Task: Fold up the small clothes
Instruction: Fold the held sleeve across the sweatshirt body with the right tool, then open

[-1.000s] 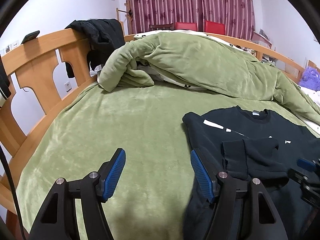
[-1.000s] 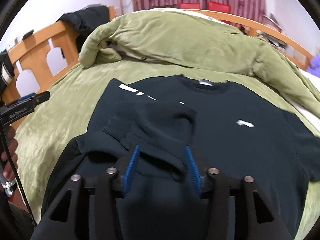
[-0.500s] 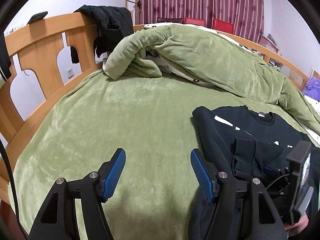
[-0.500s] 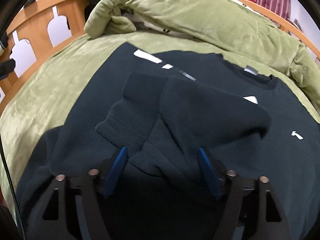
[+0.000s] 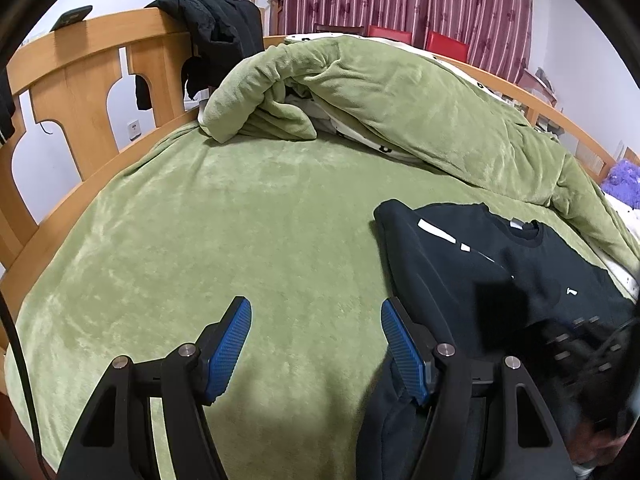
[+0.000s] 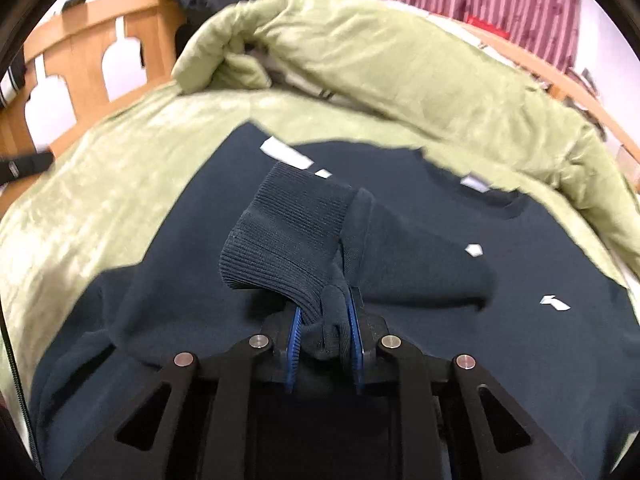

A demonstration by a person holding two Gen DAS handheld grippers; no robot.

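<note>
A black sweatshirt (image 6: 420,208) with small white marks lies flat on the green bed cover; it also shows in the left wrist view (image 5: 480,264). My right gripper (image 6: 324,336) is shut on the sweatshirt's sleeve near its ribbed cuff (image 6: 288,236) and holds it lifted over the body of the garment. My left gripper (image 5: 316,344) is open and empty, low over the bare green cover just left of the sweatshirt's side edge. The right gripper shows blurred at the lower right of the left wrist view (image 5: 588,344).
A rumpled green duvet (image 5: 400,92) is heaped across the far side of the bed. A wooden bed frame (image 5: 80,72) runs along the left with a black jacket (image 5: 212,24) hung over it. Bare green cover (image 5: 224,232) lies left of the sweatshirt.
My right gripper has shut on the sleeve and lifted the cuff up over the garment. My left gripper has stayed open and shifted slightly.
</note>
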